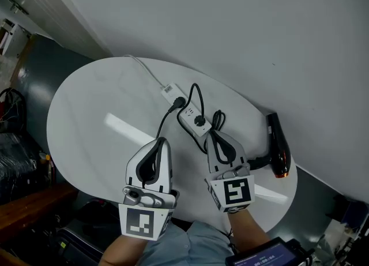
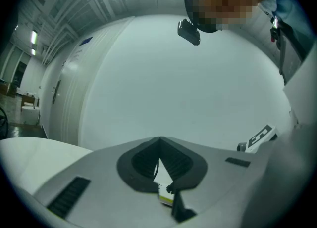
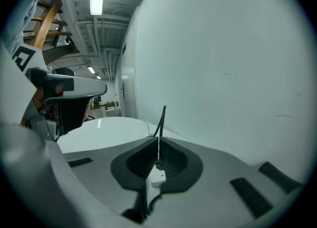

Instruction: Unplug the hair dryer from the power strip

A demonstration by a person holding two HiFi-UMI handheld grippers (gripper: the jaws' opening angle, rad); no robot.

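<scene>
On the white oval table (image 1: 86, 120) lies a white power strip (image 1: 191, 117) with two black plugs in it, one at its far end (image 1: 177, 103) and one near its middle (image 1: 200, 122). The black hair dryer (image 1: 278, 142) rests at the table's right edge, and its black cord (image 1: 218, 122) coils beside the strip. My left gripper (image 1: 161, 139) is shut and empty, just left of the strip. Shut and empty too, my right gripper (image 1: 212, 136) hovers at the strip's near end. Below the shut tips of the right gripper (image 3: 158, 139), the strip (image 3: 157, 177) and a cable (image 3: 161, 118) show. The left gripper (image 2: 158, 140) frames the strip (image 2: 166, 196) likewise.
A thin white supply cord (image 1: 144, 70) runs from the strip to the table's far left edge. A white wall (image 1: 242, 34) stands close behind the table. Dark floor and clutter (image 1: 17, 155) lie off to the left. A screen device (image 1: 271, 256) sits at the person's waist.
</scene>
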